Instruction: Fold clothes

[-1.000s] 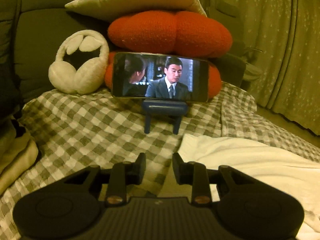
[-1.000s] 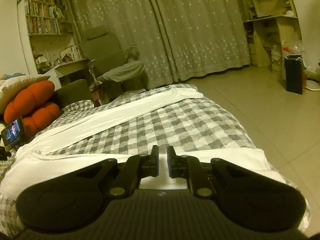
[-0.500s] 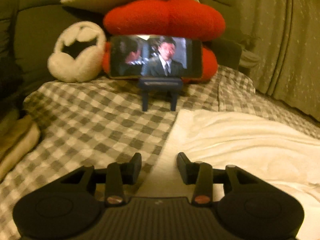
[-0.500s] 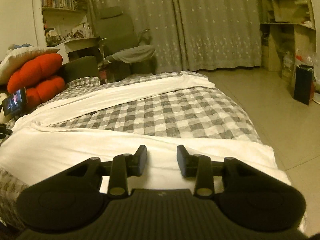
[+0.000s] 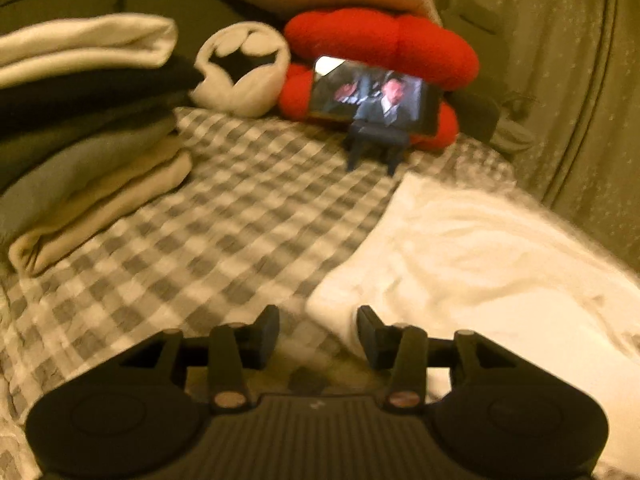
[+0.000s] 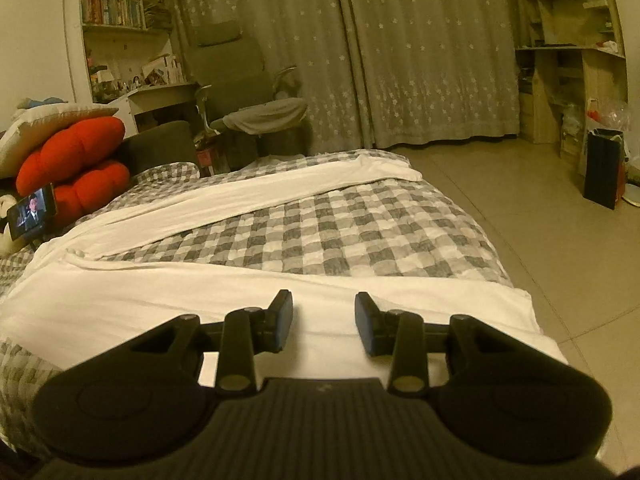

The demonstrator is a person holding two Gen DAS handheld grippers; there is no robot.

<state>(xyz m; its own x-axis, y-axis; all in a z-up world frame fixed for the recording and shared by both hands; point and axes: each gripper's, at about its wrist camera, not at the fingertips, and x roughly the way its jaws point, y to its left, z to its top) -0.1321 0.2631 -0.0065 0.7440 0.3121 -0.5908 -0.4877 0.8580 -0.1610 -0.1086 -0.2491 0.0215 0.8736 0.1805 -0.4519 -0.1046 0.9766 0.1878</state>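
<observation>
The white cloth (image 6: 248, 304) is lying flat on the checked bed (image 6: 360, 232). The right gripper (image 6: 323, 322) is hanging over its near edge, jaws opening, holding nothing. The left gripper (image 5: 318, 336) is hanging by the cloth's corner (image 5: 332, 308), jaws opening too, gripping nothing. A pile of folded clothes (image 5: 88, 136) is sitting beside a phone (image 5: 374, 98).

Left gripper (image 5: 318, 334): tilted downward; jaws apart and opening; nothing pinched between the pads; right gripper (image 6: 323, 322): tilted downward; jaws apart and opening; the gap between its fingers (image 6: 282, 320) is clear, pads pressing on nothing.
</observation>
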